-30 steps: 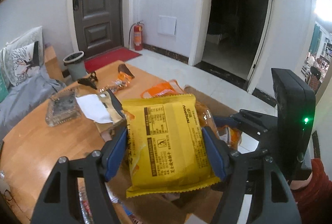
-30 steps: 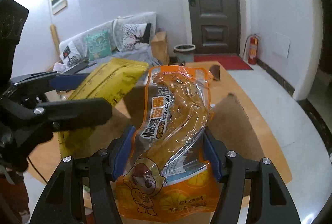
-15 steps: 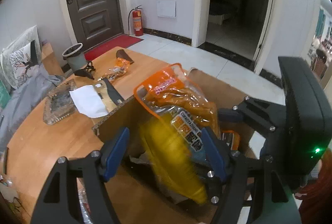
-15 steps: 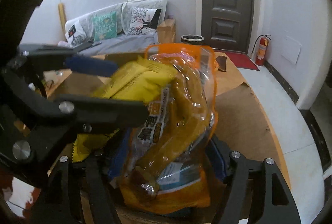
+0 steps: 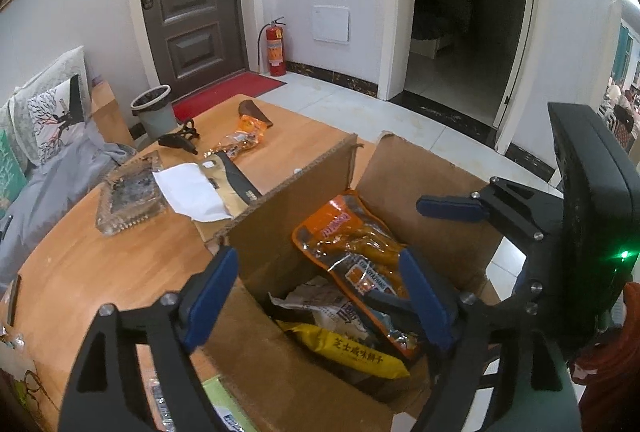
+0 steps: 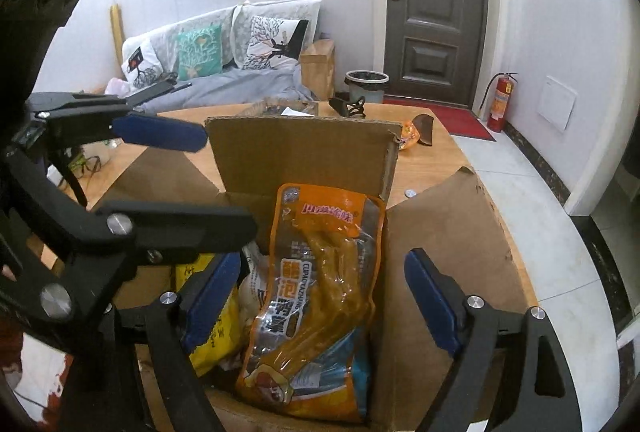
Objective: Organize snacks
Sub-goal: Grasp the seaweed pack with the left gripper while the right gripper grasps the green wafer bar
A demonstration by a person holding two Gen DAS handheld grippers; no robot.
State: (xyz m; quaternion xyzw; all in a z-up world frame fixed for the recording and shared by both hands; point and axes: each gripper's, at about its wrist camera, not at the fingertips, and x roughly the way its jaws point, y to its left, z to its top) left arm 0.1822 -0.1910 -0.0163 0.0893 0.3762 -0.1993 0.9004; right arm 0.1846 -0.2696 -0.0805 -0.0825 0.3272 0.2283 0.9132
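An open cardboard box (image 5: 288,191) (image 6: 304,147) stands on the wooden table. Inside it an orange snack pack (image 5: 352,244) (image 6: 320,292) leans upright against the back wall. A yellow snack pack (image 5: 348,350) (image 6: 216,336) lies lower down beside it. My left gripper (image 5: 318,298) hovers over the box with its jaws opening; nothing is pressed between the pads. My right gripper (image 6: 322,300) is opening too, and the orange pack stands loose between its pads with gaps on both sides. One blue finger (image 5: 452,209) of the right gripper shows in the left wrist view.
On the table (image 5: 120,264) behind the box lie a glass ashtray (image 5: 128,195), a white paper (image 5: 188,191), another orange snack pack (image 5: 240,139) and a black tool (image 5: 178,139). A bin (image 5: 152,111) and a sofa stand beyond; tiled floor is to the right.
A second ago each gripper held its pack above the box. Both packs have dropped into the box, and both pairs of jaws stand wider apart.
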